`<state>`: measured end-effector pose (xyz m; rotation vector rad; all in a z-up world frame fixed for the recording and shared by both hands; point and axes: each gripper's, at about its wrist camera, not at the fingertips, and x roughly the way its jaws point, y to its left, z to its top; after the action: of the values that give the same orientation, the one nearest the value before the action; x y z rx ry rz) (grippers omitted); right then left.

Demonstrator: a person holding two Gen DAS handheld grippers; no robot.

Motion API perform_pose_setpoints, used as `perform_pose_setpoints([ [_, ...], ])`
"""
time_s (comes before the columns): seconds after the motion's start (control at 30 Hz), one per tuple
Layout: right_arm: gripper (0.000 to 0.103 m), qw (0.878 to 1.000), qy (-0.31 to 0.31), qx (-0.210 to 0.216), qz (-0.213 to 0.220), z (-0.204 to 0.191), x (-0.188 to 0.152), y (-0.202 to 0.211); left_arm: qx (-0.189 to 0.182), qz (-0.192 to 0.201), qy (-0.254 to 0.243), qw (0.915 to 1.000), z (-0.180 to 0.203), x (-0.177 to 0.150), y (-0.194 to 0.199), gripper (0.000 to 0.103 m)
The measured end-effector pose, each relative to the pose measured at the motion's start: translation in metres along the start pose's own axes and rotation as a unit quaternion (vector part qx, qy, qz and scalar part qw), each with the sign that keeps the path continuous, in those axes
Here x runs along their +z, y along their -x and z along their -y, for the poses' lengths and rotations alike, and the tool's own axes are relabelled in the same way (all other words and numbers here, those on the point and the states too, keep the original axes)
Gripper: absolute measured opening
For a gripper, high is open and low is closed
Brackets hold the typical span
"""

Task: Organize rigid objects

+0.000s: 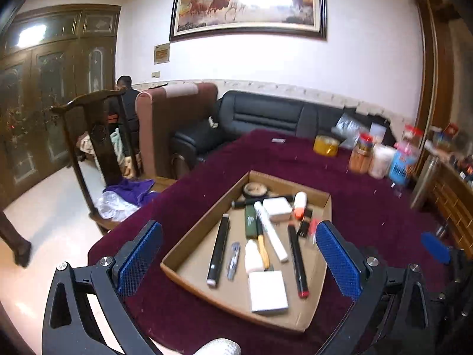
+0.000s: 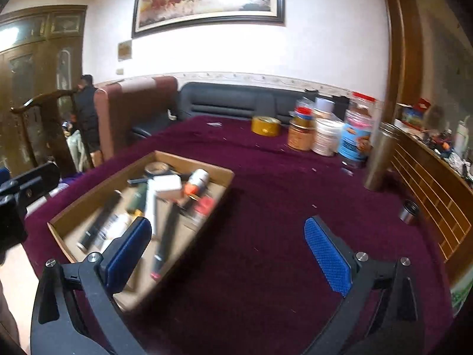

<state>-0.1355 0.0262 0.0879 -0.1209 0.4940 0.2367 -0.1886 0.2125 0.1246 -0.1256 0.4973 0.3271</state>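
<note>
Both grippers — left [image 1: 239, 261], right [image 2: 227, 254] — gape empty above the cloth [image 2: 266, 236]. Items lie packed in the tray [image 1: 207, 222] — reach in carelessly and you nudge neighbours.

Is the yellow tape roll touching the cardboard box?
Apart. In the left wrist view the yellow tape roll sits far back on the cloth, with bare purple cloth between it and the cardboard box.

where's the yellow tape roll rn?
The yellow tape roll sits on the maroon tablecloth at the far edge, beyond the cardboard tray, left of the jar cluster.
</note>
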Motion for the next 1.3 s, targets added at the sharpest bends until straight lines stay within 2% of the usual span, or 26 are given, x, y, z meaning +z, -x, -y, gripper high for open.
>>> perform_pose_setpoints([
  [0.1,0.103,1.0,-0.009,-0.003,-0.009,0.007,-0.006,0.004,0.019,-0.008,-0.008,0.9998,0.007,-0.001,0.002,0.102],
  [0.27,0.103,1.0,0.004,0.01,-0.028,-0.002,-0.014,0.001,0.031,-0.026,-0.019,0.999,0.019,-0.016,0.006,0.102],
  [0.57,0.103,0.998,0.029,0.01,-0.047,-0.02,-0.022,-0.003,0.017,-0.081,-0.029,0.9962,0.03,-0.037,-0.008,0.102],
  [0.87,0.103,0.997,0.029,0.003,-0.072,-0.025,-0.026,-0.013,0.028,-0.103,-0.036,0.9936,0.027,-0.044,-0.018,0.102],
  [1.3,0.103,0.995,0.036,-0.01,-0.095,-0.03,-0.03,-0.02,0.015,-0.146,-0.03,0.9887,0.017,-0.052,-0.034,0.102],
])
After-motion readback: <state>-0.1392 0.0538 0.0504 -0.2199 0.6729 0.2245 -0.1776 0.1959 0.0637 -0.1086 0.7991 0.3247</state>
